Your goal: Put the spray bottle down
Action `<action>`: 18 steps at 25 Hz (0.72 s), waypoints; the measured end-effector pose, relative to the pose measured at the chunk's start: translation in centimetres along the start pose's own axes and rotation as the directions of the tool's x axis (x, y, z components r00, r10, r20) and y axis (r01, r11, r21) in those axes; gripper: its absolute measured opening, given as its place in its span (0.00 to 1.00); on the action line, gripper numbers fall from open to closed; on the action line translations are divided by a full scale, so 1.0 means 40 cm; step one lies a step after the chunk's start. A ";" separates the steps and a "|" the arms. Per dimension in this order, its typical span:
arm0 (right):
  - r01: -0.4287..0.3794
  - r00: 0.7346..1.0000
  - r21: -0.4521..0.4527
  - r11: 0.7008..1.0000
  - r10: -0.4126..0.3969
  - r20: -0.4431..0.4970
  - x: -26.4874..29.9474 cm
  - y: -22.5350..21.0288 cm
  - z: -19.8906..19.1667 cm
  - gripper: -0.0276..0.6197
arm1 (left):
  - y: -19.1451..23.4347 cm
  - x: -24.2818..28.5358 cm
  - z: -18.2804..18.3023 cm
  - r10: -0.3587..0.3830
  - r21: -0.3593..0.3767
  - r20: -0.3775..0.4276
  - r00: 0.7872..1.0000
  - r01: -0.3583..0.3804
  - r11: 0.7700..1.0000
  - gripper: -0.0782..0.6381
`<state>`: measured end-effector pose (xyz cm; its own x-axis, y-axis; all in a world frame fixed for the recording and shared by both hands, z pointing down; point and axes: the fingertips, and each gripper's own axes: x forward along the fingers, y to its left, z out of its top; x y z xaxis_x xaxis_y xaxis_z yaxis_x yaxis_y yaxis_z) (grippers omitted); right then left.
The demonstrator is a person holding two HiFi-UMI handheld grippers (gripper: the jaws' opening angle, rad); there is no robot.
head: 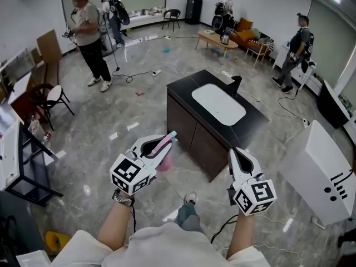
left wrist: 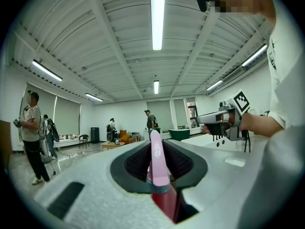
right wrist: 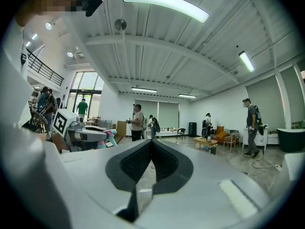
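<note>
1. Grey marble floor (head: 111, 121), big open room. Dark island (head: 189, 121) stands ahead of the wearer, w/ white sink (head: 218, 103) and black tap (head: 236, 84) on top.
2. Both bare forearms reach fwd, roughly parallel. Grippers point level, towards the island's near side, and are apart from each other.
3. Left gripper (head: 169, 138): tongs pinch the spray bottle (head: 164, 152). Bottle is pink and lies lengthwise in the jaws, in the air off the island's near-left corner, touching no surface.
4. Right gripper (head: 236, 152): tongs pressed together, tips meeting, nothing between them.
5. Left gripper view only: pink bottle neck runs up the middle between the black pads, w/ a darker red part low in the gap. Right gripper shows at that view's right edge, held level.
6. Right gripper view only: closed pads close up. Left gripper shows far left w/ a teal-and-pink nozzle sticking out. Windows and a railing lie behind it.
7. Ceiling beams and strip lights show only in the two gripper views. Island top shows clearly only in head view.
8. Counts:
   - 2 grippers
   - 2 marker cubes, 1 per gripper
   - 1 spray bottle
   - 1 island, 1 sink, 1 tap
9. 4 others in head view:
   - person in white top (head: 88, 29)
   - person w/ backpack (head: 114, 13)
   - person by sofa (head: 225, 7)
   - person at right (head: 295, 52)
</note>
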<state>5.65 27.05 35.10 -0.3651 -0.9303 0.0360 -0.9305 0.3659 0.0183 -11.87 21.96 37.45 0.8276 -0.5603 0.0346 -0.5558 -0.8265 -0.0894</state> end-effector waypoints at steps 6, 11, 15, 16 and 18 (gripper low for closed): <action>-0.027 1.000 -0.018 0.999 0.027 0.004 0.156 -0.154 0.020 0.05 | 0.106 0.178 0.018 0.022 -0.002 0.017 1.000 -0.022 1.000 0.22; -0.037 0.999 -0.034 0.999 0.037 0.002 0.249 -0.279 0.046 0.05 | 0.172 0.315 0.045 0.039 -0.004 0.026 0.999 -0.039 0.999 0.22; -0.040 0.999 -0.036 0.999 0.040 -0.003 0.301 -0.361 0.054 0.05 | 0.214 0.399 0.059 0.054 -0.009 0.029 0.998 -0.054 0.999 0.22; -0.041 0.999 -0.035 0.999 0.040 -0.005 0.315 -0.379 0.053 0.05 | 0.225 0.418 0.060 0.057 -0.011 0.029 0.998 -0.057 0.998 0.22; -0.043 0.999 -0.030 0.999 0.042 -0.009 0.342 -0.409 0.049 0.05 | 0.244 0.450 0.056 0.061 -0.013 0.025 0.998 -0.061 0.998 0.22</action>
<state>15.83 8.29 33.35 -0.4038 -0.9137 0.0461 -0.9128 0.4058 0.0471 -2.23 3.92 34.96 0.7938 -0.6082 0.0044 -0.6060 -0.7916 -0.0784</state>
